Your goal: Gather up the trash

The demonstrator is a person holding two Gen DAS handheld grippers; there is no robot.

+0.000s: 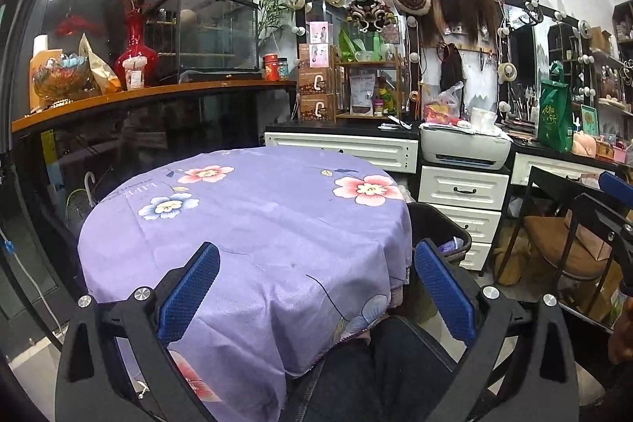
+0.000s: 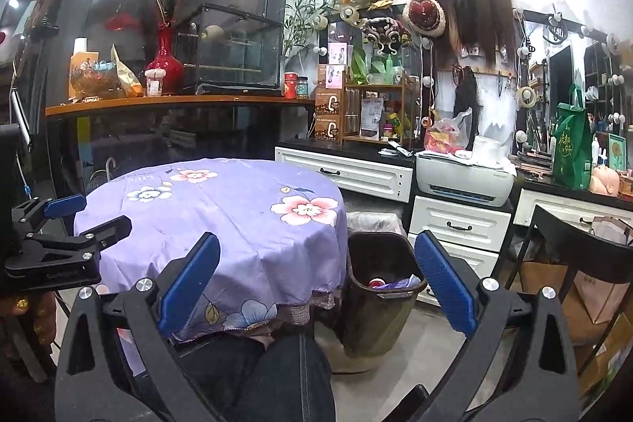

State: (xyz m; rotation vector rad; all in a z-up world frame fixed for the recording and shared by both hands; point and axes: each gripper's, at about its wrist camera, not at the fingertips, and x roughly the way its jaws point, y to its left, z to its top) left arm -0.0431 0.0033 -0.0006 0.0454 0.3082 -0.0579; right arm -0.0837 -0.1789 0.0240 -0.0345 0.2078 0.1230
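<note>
A dark brown trash bin is seen standing on the floor just beside the right edge of the round table, between it and the white drawer unit. Inside the bin some rubbish is visible: a purple wrapper and a small red-and-white item (too small to identify). In the left wrist view only the bin's rim is shown behind the table edge.

The table is covered by a lilac cloth printed with pink and blue flowers; nothing is seen lying on the cloth.

The right gripper is held above the person's lap, its blue-padded fingers spread wide with nothing between them. The left gripper is likewise spread wide and empty, held over the near edge of the table; in the right wrist view it appears at the far left, jaws parted.

Behind the table, a white printer rests on the drawer unit, a green bag stands on the counter further right, and a red vase is set on the wooden shelf beside a glass case.
</note>
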